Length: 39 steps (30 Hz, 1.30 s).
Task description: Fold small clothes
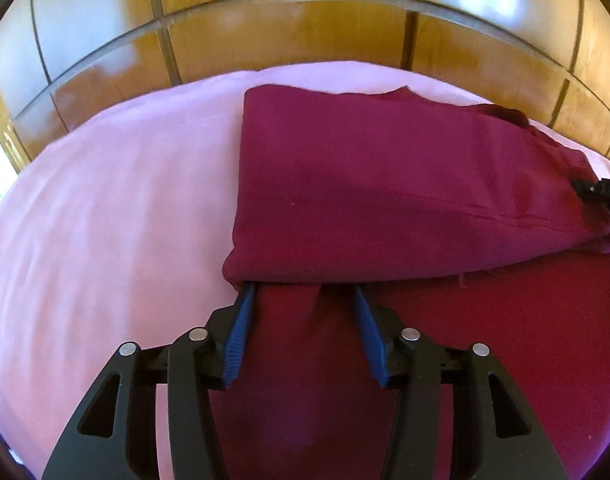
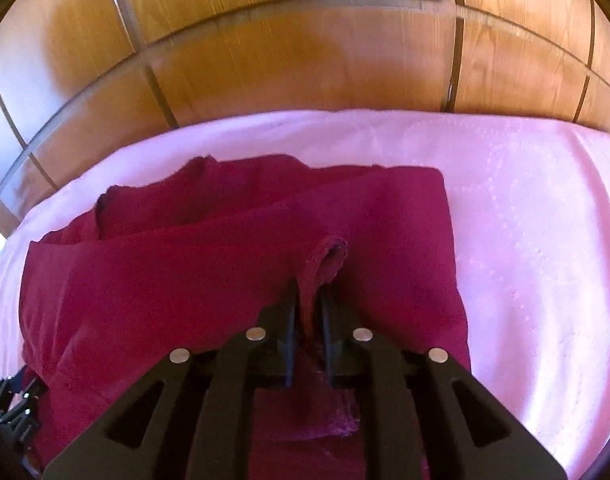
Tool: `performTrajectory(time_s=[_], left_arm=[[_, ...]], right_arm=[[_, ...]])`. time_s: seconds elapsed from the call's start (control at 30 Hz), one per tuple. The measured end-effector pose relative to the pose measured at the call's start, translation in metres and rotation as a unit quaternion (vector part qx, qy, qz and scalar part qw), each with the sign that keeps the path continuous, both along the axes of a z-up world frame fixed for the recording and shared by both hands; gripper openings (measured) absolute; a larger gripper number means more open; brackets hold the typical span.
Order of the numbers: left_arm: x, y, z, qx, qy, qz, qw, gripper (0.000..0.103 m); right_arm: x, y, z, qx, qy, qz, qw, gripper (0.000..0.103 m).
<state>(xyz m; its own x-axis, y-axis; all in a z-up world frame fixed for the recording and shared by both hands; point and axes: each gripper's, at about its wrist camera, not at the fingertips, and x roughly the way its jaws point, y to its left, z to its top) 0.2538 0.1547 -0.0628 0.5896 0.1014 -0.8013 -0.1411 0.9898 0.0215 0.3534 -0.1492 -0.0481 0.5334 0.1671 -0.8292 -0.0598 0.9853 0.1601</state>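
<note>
A dark red garment (image 1: 385, 184) lies partly folded on a pink sheet (image 1: 105, 220) before wooden panelling (image 1: 289, 40); the left claw (image 1: 301, 292) stands wide, its blue tips tucked under the folded edge, gripping nothing; the right claw (image 2: 309, 292), narrow, pinches a raised fold of the cloth.

Pink bedsheet (image 1: 105, 220) spread flat, glossy wooden panelled headboard (image 2: 305, 60) rising just behind it
</note>
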Motion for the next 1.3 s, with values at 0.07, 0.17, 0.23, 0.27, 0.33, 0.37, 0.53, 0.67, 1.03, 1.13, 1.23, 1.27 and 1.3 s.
performTrajectory(time_s=[0.07, 0.17, 0.23, 0.27, 0.33, 0.37, 0.53, 0.67, 1.03, 1.13, 1.23, 1.27, 1.3], left_arm=[[-0.011, 0.006, 0.003, -0.014, -0.006, 0.008, 0.9999, 0.057], [-0.037, 0.014, 0.009, -0.037, -0.019, 0.016, 0.999, 0.057], [-0.059, 0.016, 0.014, -0.045, -0.029, 0.012, 0.9985, 0.057], [-0.069, 0.017, 0.017, -0.052, -0.032, 0.008, 0.9981, 0.057], [-0.092, 0.021, 0.019, -0.067, -0.036, 0.002, 0.9971, 0.057], [-0.102, 0.023, 0.02, -0.072, -0.036, -0.002, 0.9968, 0.057], [-0.16, 0.033, 0.019, -0.097, -0.032, -0.015, 0.9947, 0.055], [-0.194, 0.035, 0.007, -0.118, -0.01, -0.021, 0.9927, 0.047], [-0.241, 0.028, -0.001, -0.127, 0.015, -0.038, 0.9911, 0.006], [-0.247, 0.029, 0.015, -0.133, -0.002, -0.055, 0.9895, 0.004], [-0.253, 0.035, 0.032, -0.154, -0.021, -0.062, 0.9859, 0.003], [-0.25, 0.038, 0.038, -0.165, -0.028, -0.061, 0.984, 0.003], [-0.248, 0.042, 0.045, -0.179, -0.036, -0.06, 0.9814, 0.003]], right_arm=[[-0.015, -0.005, 0.012, 0.027, -0.011, -0.007, 1.0, 0.07], [-0.047, -0.007, 0.024, 0.048, -0.02, 0.007, 0.999, 0.07], [-0.076, -0.01, 0.023, 0.046, -0.007, 0.022, 0.999, 0.073], [-0.089, -0.012, 0.022, 0.045, 0.001, 0.026, 0.999, 0.076], [-0.111, -0.016, 0.02, 0.048, 0.011, 0.03, 0.998, 0.076], [-0.124, -0.021, 0.021, 0.04, 0.013, 0.031, 0.999, 0.076], [-0.183, -0.056, 0.026, 0.016, 0.014, 0.011, 1.0, 0.077], [-0.227, -0.081, 0.016, 0.042, 0.049, 0.016, 0.998, 0.068], [-0.301, -0.079, 0.007, 0.096, 0.105, 0.055, 0.988, 0.016], [-0.301, -0.07, 0.022, 0.093, 0.096, 0.09, 0.987, 0.009], [-0.296, -0.068, 0.045, 0.115, 0.069, 0.104, 0.985, 0.008], [-0.293, -0.069, 0.053, 0.127, 0.059, 0.104, 0.985, 0.008], [-0.29, -0.071, 0.06, 0.141, 0.048, 0.103, 0.983, 0.008]])
